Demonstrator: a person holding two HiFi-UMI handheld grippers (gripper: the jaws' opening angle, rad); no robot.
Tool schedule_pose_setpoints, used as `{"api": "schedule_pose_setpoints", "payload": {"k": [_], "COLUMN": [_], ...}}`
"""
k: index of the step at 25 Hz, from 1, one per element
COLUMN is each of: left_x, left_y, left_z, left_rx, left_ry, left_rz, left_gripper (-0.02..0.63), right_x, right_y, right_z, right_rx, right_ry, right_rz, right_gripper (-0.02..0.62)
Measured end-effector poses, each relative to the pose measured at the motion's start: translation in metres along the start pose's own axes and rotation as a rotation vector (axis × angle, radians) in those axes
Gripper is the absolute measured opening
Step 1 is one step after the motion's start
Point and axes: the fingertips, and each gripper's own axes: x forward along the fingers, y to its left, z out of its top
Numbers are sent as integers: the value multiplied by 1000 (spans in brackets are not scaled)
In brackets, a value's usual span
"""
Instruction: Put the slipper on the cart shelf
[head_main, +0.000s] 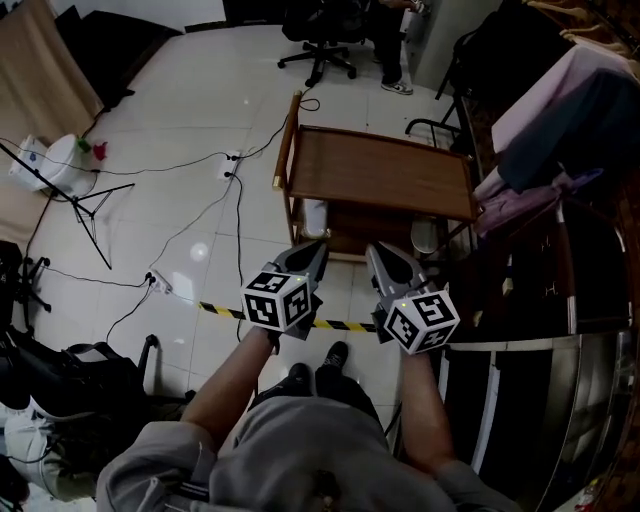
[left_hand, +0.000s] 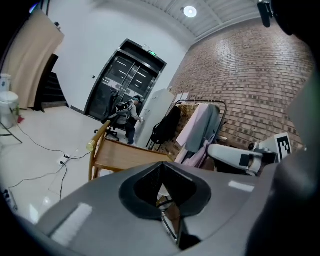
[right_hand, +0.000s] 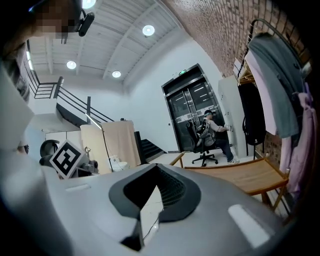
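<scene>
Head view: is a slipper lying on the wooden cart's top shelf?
No, the cart's top shelf shows only bare wood from edge to edge.

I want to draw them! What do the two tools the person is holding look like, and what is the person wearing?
The left tool and right tool are smooth grey wedges tapering to a point, with dark ribbed pads inside. Each carries a white cube printed with black square patterns. The person's grey top has short sleeves.
</scene>
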Motion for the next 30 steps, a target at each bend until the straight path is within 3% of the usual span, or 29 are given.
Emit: {"api": "schedule_pose_setpoints", "payload": {"k": [8,13,21,26,30], "left_x": [40,71,140,187,207], "left_y": [23,61,173,253,299], "left_z": [5,-18,-101,-172,-215], "left_rx": [1,-62,-242,-318,-383], "left_ry": [5,40,102,182,204], "left_rz": [74,108,161,251,310], "left_gripper": [8,8,8,8,13], "right_x": [37,65,125,160,176], "right_y": [-42,-61,-87,-109,-116], "right_z": [-6,-24,-88,-140,-186], "right_rx": [32,38,38,17,58], "right_ry": [4,48,158,231,282], "right_rz": [64,72,64,76,79], "right_gripper": [0,0,0,0,0]}}
